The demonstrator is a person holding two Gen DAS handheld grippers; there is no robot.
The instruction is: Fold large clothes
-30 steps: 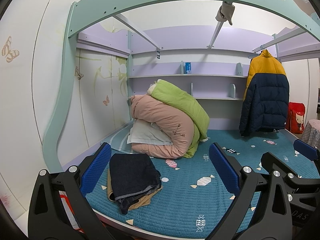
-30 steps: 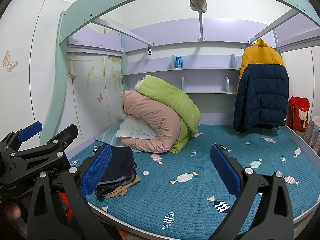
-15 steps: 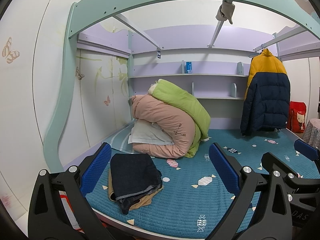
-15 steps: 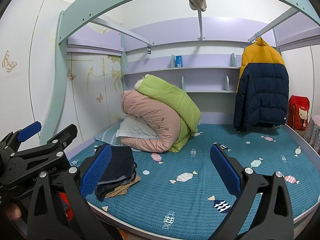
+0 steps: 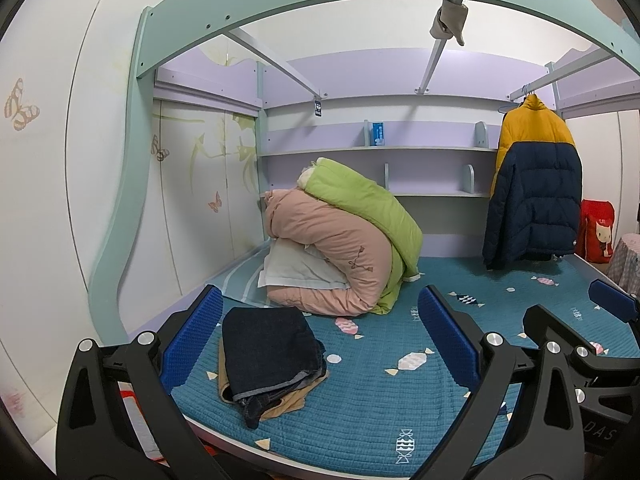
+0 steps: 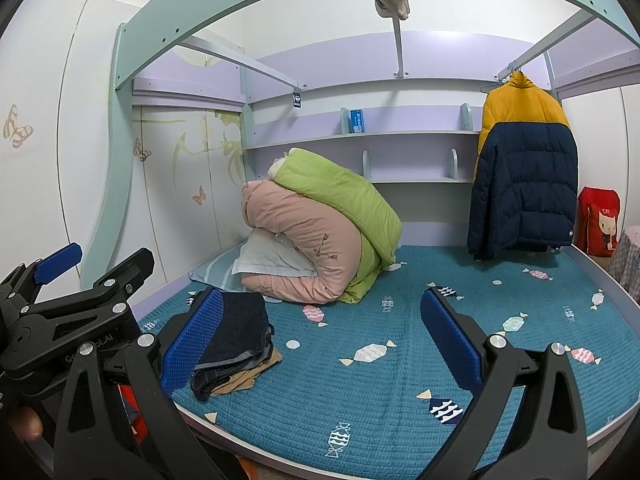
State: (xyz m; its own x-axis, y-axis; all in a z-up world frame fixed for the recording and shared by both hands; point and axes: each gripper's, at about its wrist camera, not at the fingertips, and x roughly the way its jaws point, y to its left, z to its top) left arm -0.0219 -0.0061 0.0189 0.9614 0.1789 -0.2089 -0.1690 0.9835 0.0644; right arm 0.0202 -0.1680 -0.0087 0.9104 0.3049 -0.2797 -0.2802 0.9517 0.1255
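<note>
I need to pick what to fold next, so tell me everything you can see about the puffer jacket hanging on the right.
The puffer jacket is quilted, mustard yellow across collar and shoulders, navy blue below. It hangs upright from a rail on the right, its back or side to the camera, sleeves down. Its hem reaches just above the teal mattress. No gripper touches it.

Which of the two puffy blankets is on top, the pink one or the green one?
The green quilt is on top. It drapes over the pink quilt, which curls around a white pillow on the blue mattress.
</note>
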